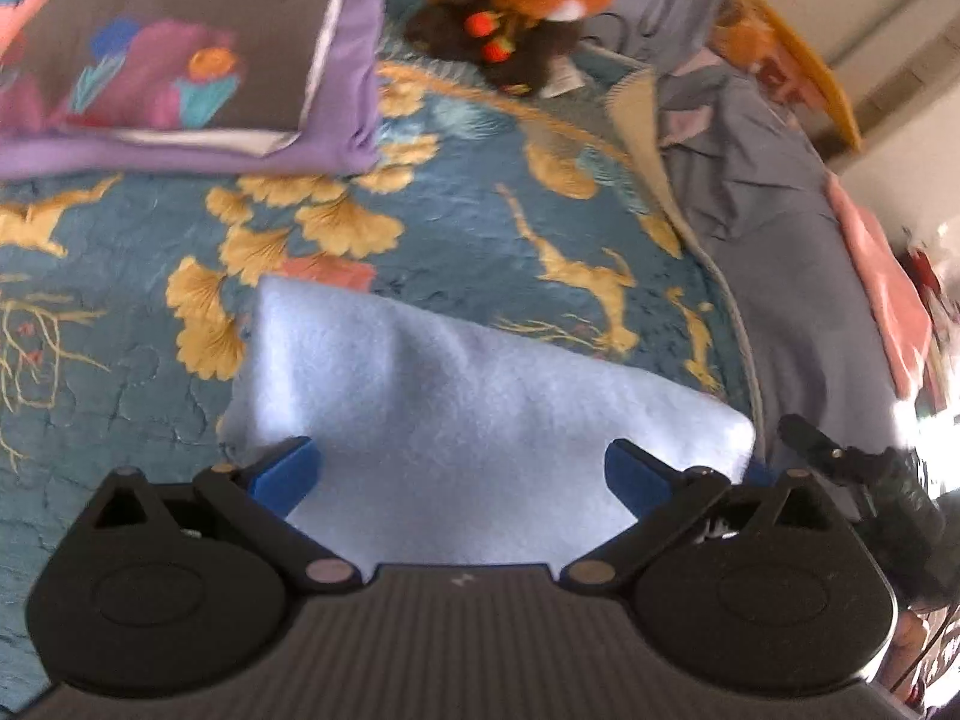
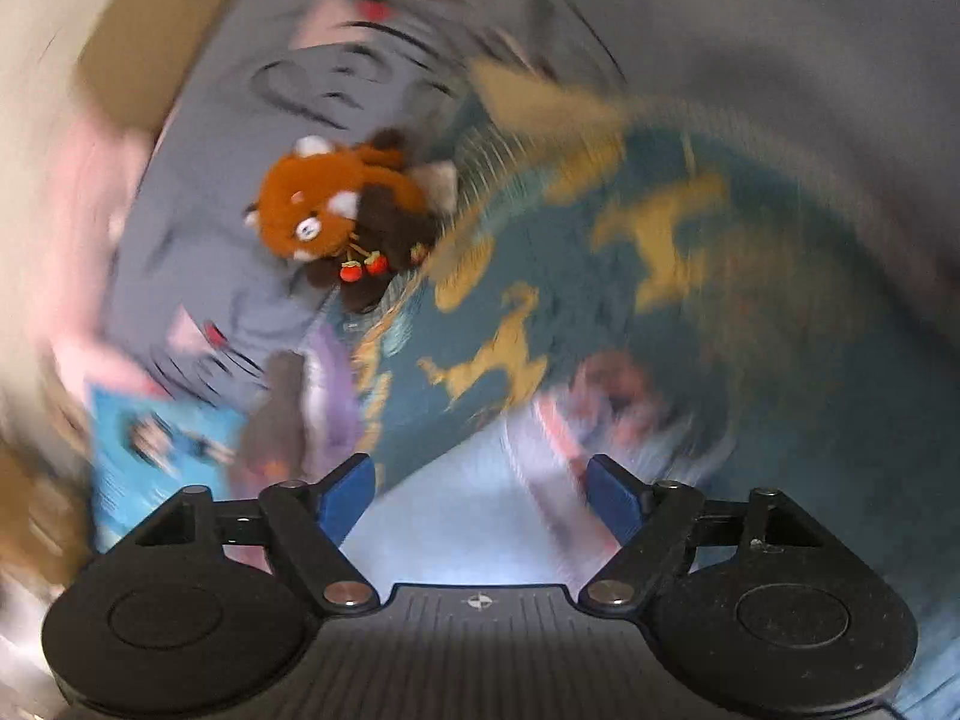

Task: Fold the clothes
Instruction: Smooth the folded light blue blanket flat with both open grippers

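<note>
The left tool is seen spread wide, its blue pads well apart, and nothing is pinched between them. Directly beneath and ahead of it, a pale blue fleece garment is laid on the bed's teal quilt, the one patterned with yellow leaves and deer. The cloth runs under both pads, but no pressing on it is shown. Far ahead and to the left of this tool, a folded stack is found: a brown piece with a bright print laid atop a lilac one. Ahead and slightly right, a red panda plush is propped at the quilt's far edge, with grey bedding bunched along the right. At the right of this tool, a black part of the other tool is glimpsed.

Over to the right wrist view, which is heavily smeared. The right tool is held apart as well, with pale blue fabric seen through the gap between its blue pads; no grip on it can be made out. The plush is picked up ahead and left, with the quilt ahead and right, and a bright blue printed item is seen just left of the tool.
</note>
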{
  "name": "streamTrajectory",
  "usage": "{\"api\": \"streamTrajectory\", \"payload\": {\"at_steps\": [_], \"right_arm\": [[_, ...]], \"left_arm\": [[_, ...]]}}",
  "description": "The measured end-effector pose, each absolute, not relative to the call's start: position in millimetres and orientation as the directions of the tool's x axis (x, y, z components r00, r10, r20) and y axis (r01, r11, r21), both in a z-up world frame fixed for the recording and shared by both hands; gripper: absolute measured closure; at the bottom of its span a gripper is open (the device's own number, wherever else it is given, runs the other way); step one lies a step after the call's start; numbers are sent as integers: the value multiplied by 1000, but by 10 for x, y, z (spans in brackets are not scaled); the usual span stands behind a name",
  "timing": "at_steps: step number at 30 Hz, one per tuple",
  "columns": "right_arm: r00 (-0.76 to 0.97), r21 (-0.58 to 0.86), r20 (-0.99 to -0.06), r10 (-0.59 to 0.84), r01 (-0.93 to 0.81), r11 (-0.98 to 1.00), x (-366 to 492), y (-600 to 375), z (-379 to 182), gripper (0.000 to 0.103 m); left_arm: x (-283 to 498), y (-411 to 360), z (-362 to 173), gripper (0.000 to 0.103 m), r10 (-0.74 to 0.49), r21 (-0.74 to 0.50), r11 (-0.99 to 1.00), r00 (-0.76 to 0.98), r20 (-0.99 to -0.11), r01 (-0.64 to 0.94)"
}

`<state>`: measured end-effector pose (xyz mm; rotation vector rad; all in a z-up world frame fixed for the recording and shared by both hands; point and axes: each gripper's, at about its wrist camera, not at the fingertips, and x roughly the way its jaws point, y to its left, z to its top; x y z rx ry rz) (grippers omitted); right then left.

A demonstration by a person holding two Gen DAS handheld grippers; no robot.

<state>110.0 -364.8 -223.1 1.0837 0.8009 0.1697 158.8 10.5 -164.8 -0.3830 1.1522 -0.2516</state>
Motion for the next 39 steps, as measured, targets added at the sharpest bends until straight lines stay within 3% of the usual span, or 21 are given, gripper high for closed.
{"api": "streamTrajectory", "payload": {"at_steps": [3, 6, 11, 14, 15, 18, 21, 23, 26, 27, 28, 30, 35, 39], "right_arm": [[707, 865, -472, 526, 256, 432, 1174, -3643, -2299, 37], [701, 857, -469, 536, 216, 468, 1267, -3582, -2259, 37], [670, 765, -575, 470, 236, 599, 1477, -3532, -2249, 40], [651, 731, -589, 478, 179, 658, 1525, -3425, -2208, 69], [670, 724, -580, 463, 162, 671, 1510, -3418, -2180, 84], [712, 668, -581, 394, 140, 731, 1474, -3403, -2119, 93], [716, 362, -674, 182, 105, 926, 1494, -3187, -2041, 99], [734, 334, -662, 152, 107, 937, 1442, -3198, -1966, 99], [777, 327, -615, 137, 93, 941, 1312, -3205, -1803, 88], [803, 332, -578, 144, 70, 941, 1231, -3183, -1710, 81], [829, 324, -537, 157, 31, 945, 1145, -3122, -1612, 65], [850, 280, -491, 191, -54, 958, 1021, -2967, -1501, 43], [807, 84, -508, 299, -300, 950, 972, -2470, -1604, 43], [725, 70, -619, 300, -330, 941, 1067, -2305, -2006, 47]], "left_arm": [[1652, 14, -1802, 0, -337, -343, 938, 372, -865, 52], [1632, -119, -1863, 0, -275, -245, 961, 379, -884, 127], [1584, -108, -1904, 0, -283, -248, 959, 394, -874, 138], [1547, -48, -1900, 0, -309, -272, 951, 397, -864, 148], [1537, -33, -1907, 0, -314, -277, 949, 399, -862, 148], [1486, -10, -1933, 0, -323, -283, 946, 419, -849, 155], [1446, -35, -1943, 0, -317, -264, 948, 429, -846, 178], [1427, -45, -1944, 0, -314, -257, 948, 432, -845, 188], [1431, -37, -1928, 0, -315, -259, 948, 429, -846, 186], [1435, -35, -1912, 0, -312, -258, 949, 427, -848, 181], [1438, -33, -1895, 0, -309, -258, 950, 426, -850, 176], [1427, -9, -1778, 0, -305, -272, 952, 445, -842, 137], [1439, 21, -1539, 0, -362, -323, 932, 469, -806, 165], [1581, 5, -1799, 0, -264, -220, 963, 390, -882, 156]]}}
